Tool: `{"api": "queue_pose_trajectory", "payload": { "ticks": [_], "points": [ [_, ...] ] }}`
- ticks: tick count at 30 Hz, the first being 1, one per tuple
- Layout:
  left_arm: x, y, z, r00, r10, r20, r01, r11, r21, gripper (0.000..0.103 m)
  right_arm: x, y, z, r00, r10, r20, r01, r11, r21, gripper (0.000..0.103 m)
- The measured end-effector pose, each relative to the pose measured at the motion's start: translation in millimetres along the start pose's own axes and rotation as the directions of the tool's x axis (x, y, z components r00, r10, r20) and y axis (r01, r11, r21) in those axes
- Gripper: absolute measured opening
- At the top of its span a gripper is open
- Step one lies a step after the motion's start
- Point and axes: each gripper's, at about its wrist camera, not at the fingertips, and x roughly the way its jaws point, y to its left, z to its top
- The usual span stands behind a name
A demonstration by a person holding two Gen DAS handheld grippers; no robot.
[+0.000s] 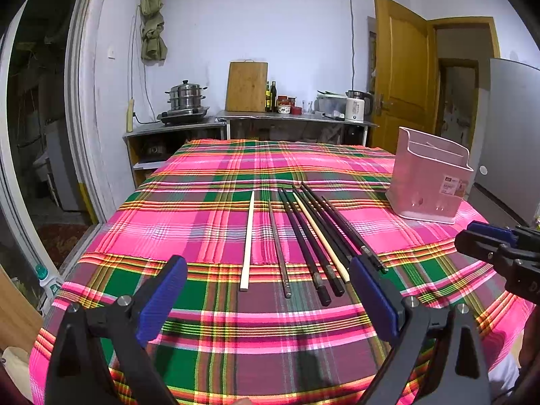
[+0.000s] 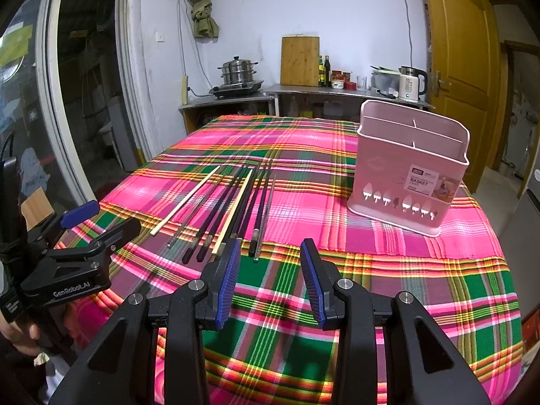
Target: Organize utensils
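Several chopsticks lie side by side on the plaid tablecloth (image 1: 202, 226): a pale wooden one (image 1: 247, 241) (image 2: 185, 200) at the left, dark ones (image 1: 305, 243) (image 2: 219, 206) and a second pale one (image 1: 320, 238) (image 2: 234, 211) among them. A pink utensil basket (image 1: 430, 177) (image 2: 410, 168) stands upright at the right, empty as far as I can see. My left gripper (image 1: 266, 270) is open, just short of the chopsticks' near ends. My right gripper (image 2: 270, 249) is open, just short of the rightmost chopsticks' near ends. Each gripper also shows in the other's view: the left (image 2: 101, 216) and the right (image 1: 472, 233).
Behind the table stands a steel counter (image 1: 297, 118) with a steamer pot (image 1: 185, 96), a cutting board (image 1: 247, 86), bottles and a kettle (image 1: 356, 106). A yellow door (image 1: 401, 77) is at the right, a glass door at the left.
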Motion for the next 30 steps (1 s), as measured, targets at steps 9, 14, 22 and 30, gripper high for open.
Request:
{"api": "queue_pose_trajectory", "payload": {
  "ticks": [9, 14, 22, 30],
  "points": [
    [18, 8, 8, 0.999, -0.008, -0.045, 0.008, 1.0, 0.005, 0.098, 14, -6, 8, 1.0, 0.01, -0.016, -0.009, 1.0, 0.013, 0.038],
    [44, 18, 18, 0.992, -0.005, -0.125, 0.007, 1.0, 0.018, 0.098, 30, -9, 21, 0.999, 0.027, -0.024, -0.026, 0.999, 0.031, 0.038],
    [92, 31, 32, 0.966, 0.0, -0.258, 0.003, 1.0, 0.011, 0.091, 79, -6, 45, 0.992, 0.044, -0.119, -0.042, 0.999, 0.018, 0.038],
    [134, 38, 42, 0.931, -0.042, -0.363, 0.044, 0.999, -0.002, 0.074, 130, -14, 68, 0.977, 0.063, -0.203, -0.055, 0.997, 0.048, 0.033]
  ]
}}
